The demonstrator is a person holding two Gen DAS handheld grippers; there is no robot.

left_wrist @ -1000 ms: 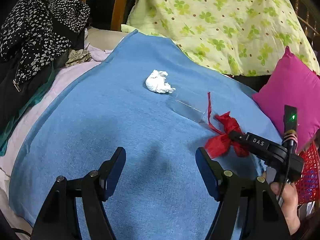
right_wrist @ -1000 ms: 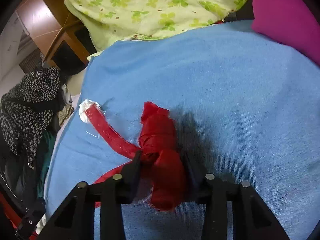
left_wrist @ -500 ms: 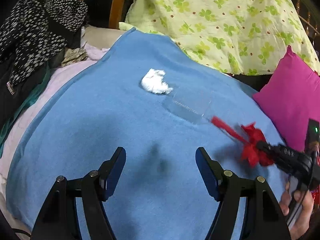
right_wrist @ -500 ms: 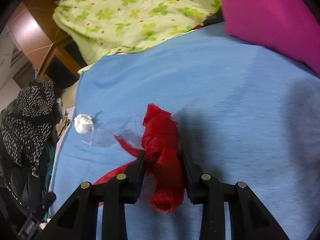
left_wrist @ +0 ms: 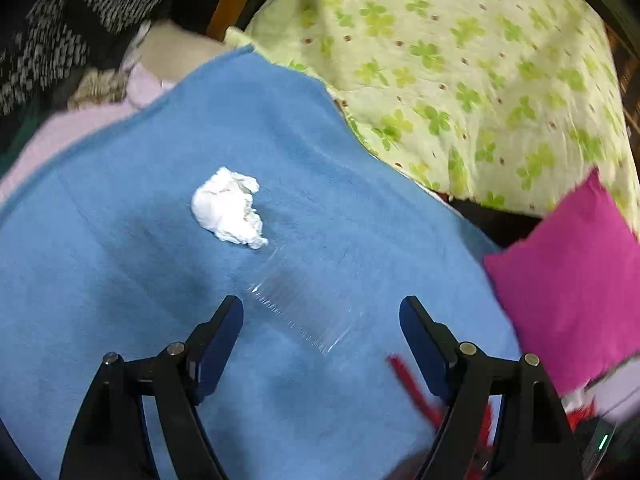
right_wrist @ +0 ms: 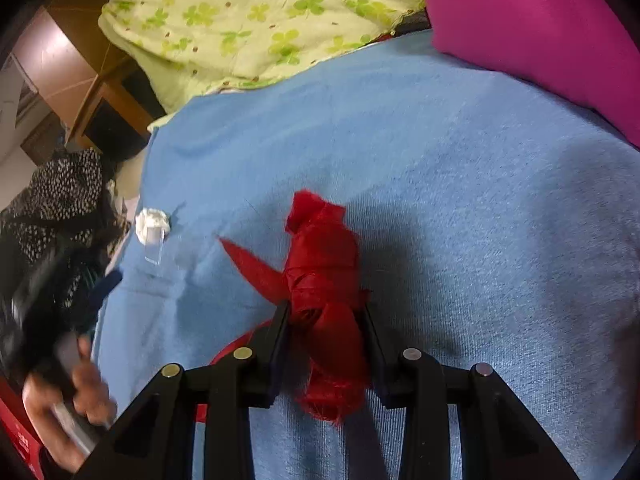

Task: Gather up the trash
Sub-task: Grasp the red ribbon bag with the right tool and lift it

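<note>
My right gripper is shut on a knotted red plastic strip and holds it above the blue blanket; a red tail of it shows in the left wrist view. My left gripper is open and empty, low over the blanket. A clear plastic wrapper lies flat between its fingertips. A crumpled white tissue lies just beyond it. Tissue and wrapper also show far left in the right wrist view.
A magenta pillow lies at the right edge. A green floral quilt is heaped behind. Dark spotted clothes and pink cloth lie at the left. A red basket corner shows low left.
My left gripper has moved forward, so the wrapper now lies between its fingertips. My right gripper has carried the red strip back to the right, away from the tissue.
</note>
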